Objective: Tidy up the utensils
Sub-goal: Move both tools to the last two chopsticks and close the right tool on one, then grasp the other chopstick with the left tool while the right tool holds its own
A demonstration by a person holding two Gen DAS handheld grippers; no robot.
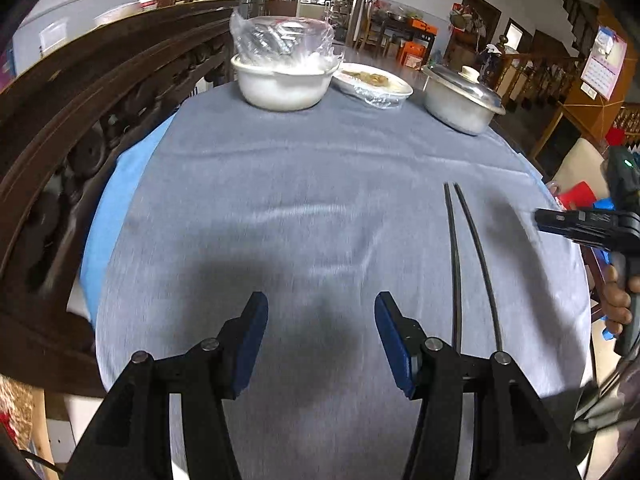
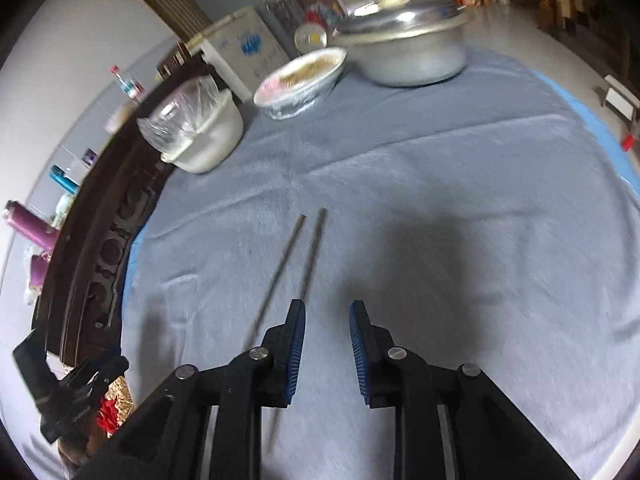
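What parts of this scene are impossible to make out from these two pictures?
- Near ends of the chopsticks: in both wrist views, hidden under the hand-held gripper fingers.
- Contents of the lidded metal pot: covered by its lid.
- Contents of the white bowl: crumpled plastic wrap blurs them.
- Right hand-held gripper: its tips are cut off in the left view.

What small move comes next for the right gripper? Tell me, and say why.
Probably shift the right gripper slightly left and lower it over the chopsticks. Its jaws stand open and empty, and the pair lies side by side on the grey cloth just left of them, ungripped.
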